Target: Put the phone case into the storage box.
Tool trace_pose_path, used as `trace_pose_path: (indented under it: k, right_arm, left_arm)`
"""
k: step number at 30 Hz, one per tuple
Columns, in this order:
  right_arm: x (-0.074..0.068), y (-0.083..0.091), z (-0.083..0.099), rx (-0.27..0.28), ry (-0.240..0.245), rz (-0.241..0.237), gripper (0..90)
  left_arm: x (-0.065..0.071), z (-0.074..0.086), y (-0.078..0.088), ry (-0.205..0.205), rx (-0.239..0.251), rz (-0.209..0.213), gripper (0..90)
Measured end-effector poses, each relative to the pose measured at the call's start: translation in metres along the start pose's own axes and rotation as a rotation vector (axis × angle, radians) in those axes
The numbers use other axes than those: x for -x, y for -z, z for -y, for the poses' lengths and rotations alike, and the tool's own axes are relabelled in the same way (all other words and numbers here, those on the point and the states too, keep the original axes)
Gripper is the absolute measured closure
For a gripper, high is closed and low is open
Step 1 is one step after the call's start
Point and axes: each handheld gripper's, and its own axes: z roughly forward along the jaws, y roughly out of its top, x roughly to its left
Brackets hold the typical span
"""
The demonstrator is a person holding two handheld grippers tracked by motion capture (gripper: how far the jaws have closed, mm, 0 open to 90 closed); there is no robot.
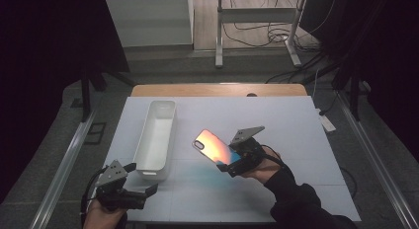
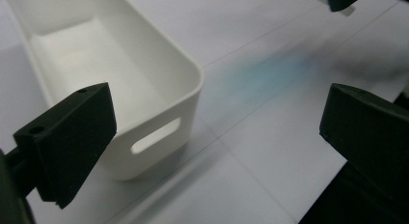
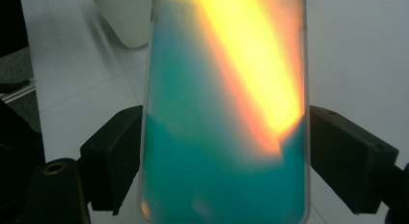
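An iridescent phone case (image 1: pixel 215 145), orange fading to blue-green, hangs above the white table mat, tilted with its camera end toward the upper left. My right gripper (image 1: pixel 235 162) is shut on its lower end. In the right gripper view the case (image 3: pixel 224 113) stands between the two black jaws, both pressed against its long edges. A long white bin (image 1: pixel 157 139) lies left of it, with nothing inside. My left gripper (image 1: pixel 141 182) rests near the table's front left corner, open and holding nothing. In the left gripper view the bin's near end with a handle slot (image 2: pixel 154 137) sits just ahead of its jaws.
The white mat (image 1: pixel 296 140) covers a wooden table whose far edge (image 1: pixel 217 89) shows. Metal rails run along both sides of the table. Desk legs and cables stand on the floor behind.
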Motion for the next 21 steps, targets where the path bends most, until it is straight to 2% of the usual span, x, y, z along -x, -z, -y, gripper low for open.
trace_pose_path:
  k: [5, 6, 7, 21]
  right_arm:
    - [0.0, 0.008, 0.001, 0.027, -0.005, -0.008, 16.7]
    - [0.0, 0.008, 0.001, 0.027, -0.005, -0.008, 16.7]
    - [0.001, 0.012, 0.002, 0.039, -0.01, -0.012, 16.7]
    - [0.001, 0.031, 0.005, 0.108, -0.025, -0.044, 16.7]
  left_arm:
    - [0.001, -0.008, -0.005, -0.02, 0.019, 0.061, 0.0]
    - [0.001, -0.008, -0.005, -0.02, 0.019, 0.061, 0.0]
    - [0.001, -0.011, -0.007, -0.018, 0.025, 0.089, 0.0]
    - [0.008, -0.033, -0.022, -0.047, 0.067, 0.188, 0.0]
